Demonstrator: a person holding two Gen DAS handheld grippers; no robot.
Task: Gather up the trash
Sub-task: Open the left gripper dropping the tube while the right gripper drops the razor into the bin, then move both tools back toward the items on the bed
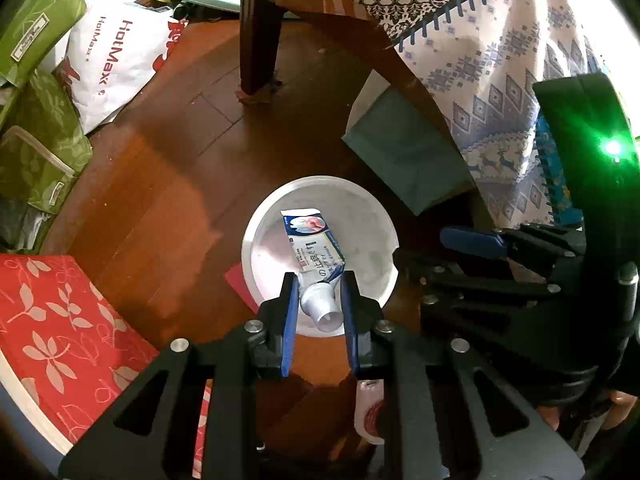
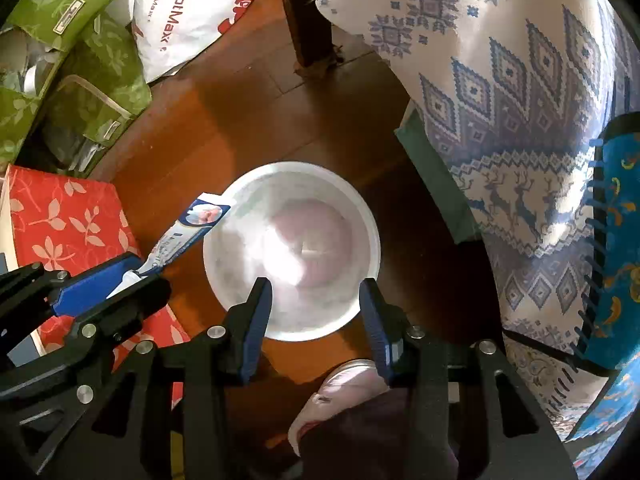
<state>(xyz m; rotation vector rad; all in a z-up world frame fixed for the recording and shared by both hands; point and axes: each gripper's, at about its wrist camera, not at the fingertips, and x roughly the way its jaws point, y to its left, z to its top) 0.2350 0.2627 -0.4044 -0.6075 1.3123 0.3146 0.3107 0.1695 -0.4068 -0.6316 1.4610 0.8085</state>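
White bin (image 2: 292,248) standing on wooden floor (image 1: 160,168), seen from above, round rim up. Left tool (image 1: 319,300) poised over bin's near rim, pads clamped on white cap end of toothpaste tube (image 1: 314,248); tube's flat printed end reaching out above bin's opening. From right wrist view, same tube (image 2: 188,232) slanting up from left tool (image 2: 120,280), just left of bin, tail end overlapping bin's rim. Right tool (image 2: 316,312) hanging above bin's near edge, pads parted with nothing between them, only bin's pale inside showing through gap. Beyond bin, dark wooden desk leg (image 1: 258,40) and patterned cloth (image 2: 500,100) draped down at bin's right. Left of bin, red leaf-print box (image 1: 52,320); farther off, green leaf-print bags (image 2: 80,60) and white HotMax bag (image 1: 116,56).
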